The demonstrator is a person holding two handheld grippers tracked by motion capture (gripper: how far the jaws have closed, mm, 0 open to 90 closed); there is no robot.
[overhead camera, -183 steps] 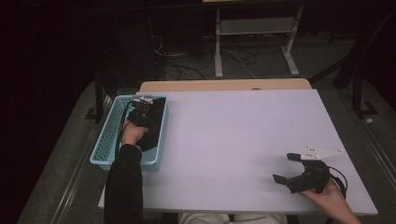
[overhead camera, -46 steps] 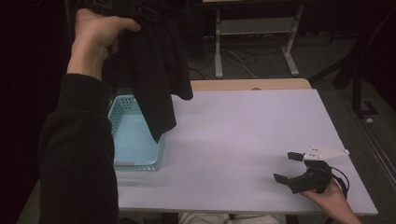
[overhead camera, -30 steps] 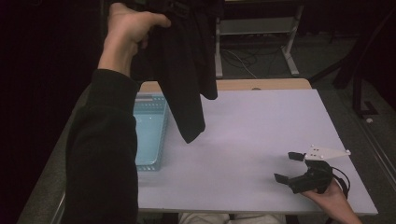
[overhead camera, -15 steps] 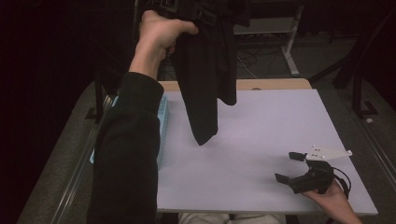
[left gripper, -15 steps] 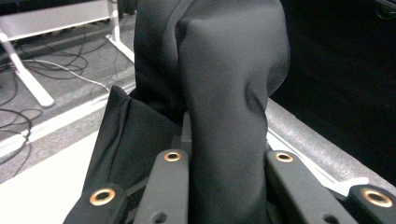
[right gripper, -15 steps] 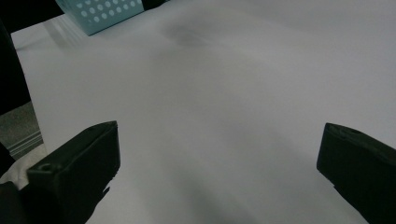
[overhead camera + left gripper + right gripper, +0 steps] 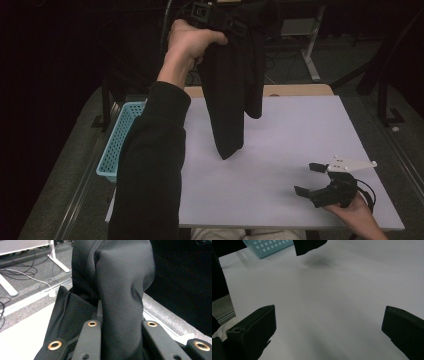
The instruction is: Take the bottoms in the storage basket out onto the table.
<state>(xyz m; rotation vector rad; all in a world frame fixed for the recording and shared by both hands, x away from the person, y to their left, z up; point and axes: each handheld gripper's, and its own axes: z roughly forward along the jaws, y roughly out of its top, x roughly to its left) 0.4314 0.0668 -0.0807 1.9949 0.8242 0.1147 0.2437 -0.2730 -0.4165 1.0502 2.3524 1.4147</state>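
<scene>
The left hand-held gripper (image 7: 212, 15), clamped on a black garment (image 7: 231, 90), holds it high above the surface (image 7: 300, 130), hanging lengthwise straight down, its top edge cut off.

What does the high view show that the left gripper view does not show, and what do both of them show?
The high view alone shows the blue basket at the table's left edge, the left hand raised high, and the right gripper resting with jaws open near the front right corner. The left gripper view alone shows, from close up, the left gripper with its jaws shut on a fold of the black cloth. Both show that cloth hanging above the white table and cables on the floor behind.
</scene>
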